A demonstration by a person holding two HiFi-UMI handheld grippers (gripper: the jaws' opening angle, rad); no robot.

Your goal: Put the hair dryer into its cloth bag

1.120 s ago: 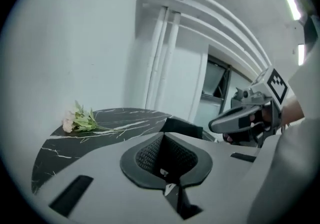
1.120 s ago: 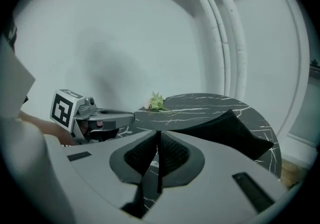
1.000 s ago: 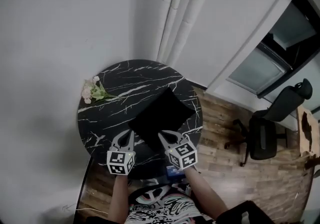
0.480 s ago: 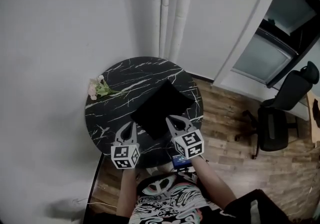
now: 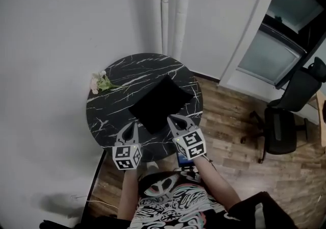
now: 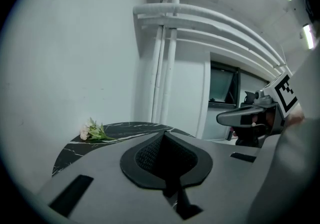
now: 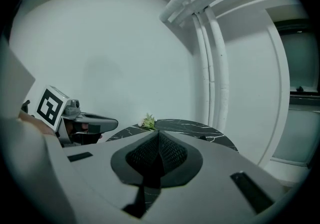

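A flat black cloth bag (image 5: 160,103) lies on the round black marble table (image 5: 114,113). No hair dryer shows anywhere outside it. My left gripper (image 5: 133,127) hovers over the table's near edge, just left of the bag's near corner, shut and empty. My right gripper (image 5: 172,119) hangs above the bag's near right edge, also shut with nothing between its jaws. In the left gripper view the shut jaws (image 6: 162,135) point over the table (image 6: 75,145), with the right gripper (image 6: 245,115) beside them. The right gripper view shows its own closed tips (image 7: 159,135) and the left gripper (image 7: 92,120).
A small bunch of pale flowers (image 5: 100,82) lies at the table's far left edge. White pipes (image 5: 168,14) run up the wall behind. A black office chair (image 5: 282,121) stands on the wooden floor (image 5: 224,116) to the right, near a dark window (image 5: 270,59).
Both grippers have risen and drawn back from the bag's near edge toward the person. The bag lies as before.
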